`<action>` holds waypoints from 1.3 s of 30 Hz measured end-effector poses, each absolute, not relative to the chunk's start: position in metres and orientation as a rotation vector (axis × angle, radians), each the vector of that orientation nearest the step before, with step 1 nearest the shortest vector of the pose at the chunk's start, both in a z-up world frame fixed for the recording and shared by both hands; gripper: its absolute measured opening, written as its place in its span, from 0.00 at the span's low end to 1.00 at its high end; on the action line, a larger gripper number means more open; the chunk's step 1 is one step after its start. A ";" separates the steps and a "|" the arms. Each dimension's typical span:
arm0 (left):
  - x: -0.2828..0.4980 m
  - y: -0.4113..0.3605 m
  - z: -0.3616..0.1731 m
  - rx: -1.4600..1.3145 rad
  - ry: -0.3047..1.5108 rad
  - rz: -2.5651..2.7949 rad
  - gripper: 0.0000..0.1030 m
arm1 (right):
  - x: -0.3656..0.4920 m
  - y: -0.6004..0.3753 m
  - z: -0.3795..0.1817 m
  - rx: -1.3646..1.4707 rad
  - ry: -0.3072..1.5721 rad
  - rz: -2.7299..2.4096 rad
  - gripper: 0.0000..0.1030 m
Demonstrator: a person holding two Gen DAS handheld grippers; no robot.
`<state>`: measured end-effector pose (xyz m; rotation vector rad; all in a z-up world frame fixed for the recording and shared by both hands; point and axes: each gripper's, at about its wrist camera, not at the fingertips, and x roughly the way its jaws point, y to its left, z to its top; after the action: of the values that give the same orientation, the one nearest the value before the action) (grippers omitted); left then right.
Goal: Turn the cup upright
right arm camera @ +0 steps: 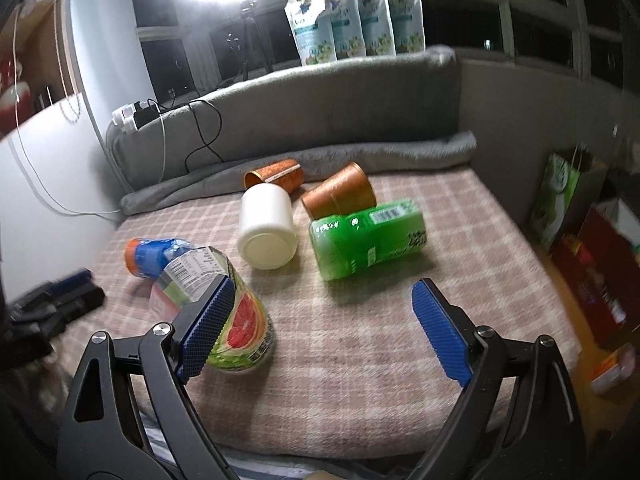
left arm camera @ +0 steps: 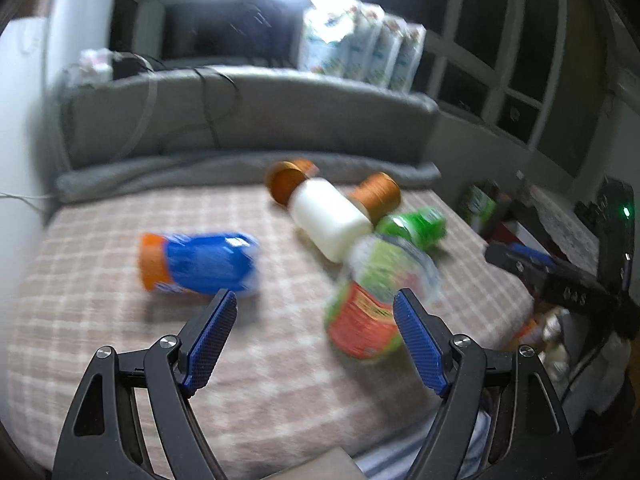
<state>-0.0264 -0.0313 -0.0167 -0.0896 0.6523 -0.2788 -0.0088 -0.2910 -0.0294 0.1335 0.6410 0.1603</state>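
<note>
Three cups lie on their sides on the checked blanket (right arm camera: pixel 360 340). The white cup (right arm camera: pixel 268 228) (left arm camera: pixel 330 216) shows its base to the right wrist view. Two copper cups (right arm camera: pixel 276 176) (right arm camera: pixel 340 196) lie behind it, also seen as copper cups (left arm camera: pixel 286 184) (left arm camera: pixel 378 196) in the left wrist view. My left gripper (left arm camera: pixel 315 300) is open with nothing between its fingers, hovering between the blue bottle (left arm camera: pixel 200 262) and the grapefruit-label bottle (left arm camera: pixel 372 304). My right gripper (right arm camera: pixel 322 288) is open and empty, in front of the white cup and the green bottle (right arm camera: pixel 368 236).
The grapefruit-label bottle (right arm camera: pixel 248 320) sits right beside my right gripper's left finger. A grey bolster (right arm camera: pixel 320 120) with cables bounds the far side. Pouches (right arm camera: pixel 348 12) stand on the sill. Boxes and bags (right arm camera: pixel 592 248) crowd the floor at right. The blanket's front edge is close below both grippers.
</note>
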 end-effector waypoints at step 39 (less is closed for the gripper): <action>-0.041 -0.003 0.011 -0.081 0.386 -0.045 0.86 | -0.025 -0.267 -0.004 -0.009 0.389 0.001 1.00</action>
<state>-0.0409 -0.0031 0.0106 -0.0813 0.3861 -0.0449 -0.0250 -0.2674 -0.0039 -0.0092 0.3891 0.0012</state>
